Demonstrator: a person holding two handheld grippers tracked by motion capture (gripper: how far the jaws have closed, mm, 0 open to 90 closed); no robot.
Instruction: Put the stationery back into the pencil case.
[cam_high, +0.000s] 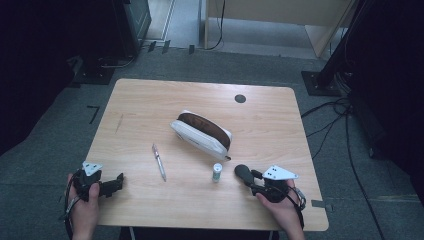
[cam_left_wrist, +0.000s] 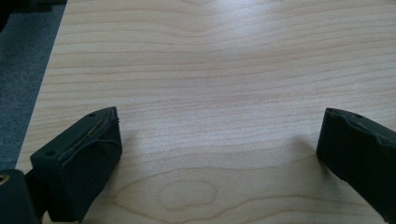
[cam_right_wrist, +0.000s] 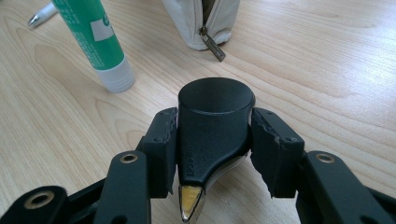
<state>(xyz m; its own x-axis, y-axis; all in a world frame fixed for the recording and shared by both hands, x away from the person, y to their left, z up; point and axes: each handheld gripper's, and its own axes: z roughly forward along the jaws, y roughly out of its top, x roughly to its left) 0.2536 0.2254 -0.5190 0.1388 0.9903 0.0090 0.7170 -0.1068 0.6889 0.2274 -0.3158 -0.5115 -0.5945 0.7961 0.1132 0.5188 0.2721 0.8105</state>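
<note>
A black stapler (cam_right_wrist: 212, 135) is clamped between the two jaws of the right tool (cam_right_wrist: 212, 140), its round-ended top facing the camera and a metal tip showing at the bottom; embossed lettering runs along its side but cannot be read. It is held low over the wooden worktop (cam_high: 150, 100), just in front of the pencil case (cam_high: 201, 131). The pencil case, white outside with a brown lining, lies unzipped near the worktop's middle, its zipper pull (cam_right_wrist: 213, 45) pointing towards the stapler. A green-and-white glue stick (cam_right_wrist: 95, 42) stands upright near the pencil case, beside the stapler; its label print is too blurred to read. A pen (cam_high: 159, 162) lies left of the pencil case. The left tool (cam_left_wrist: 219, 154) is held wide open, with bare worktop between its jaws, well to the left of the pencil case.
</note>
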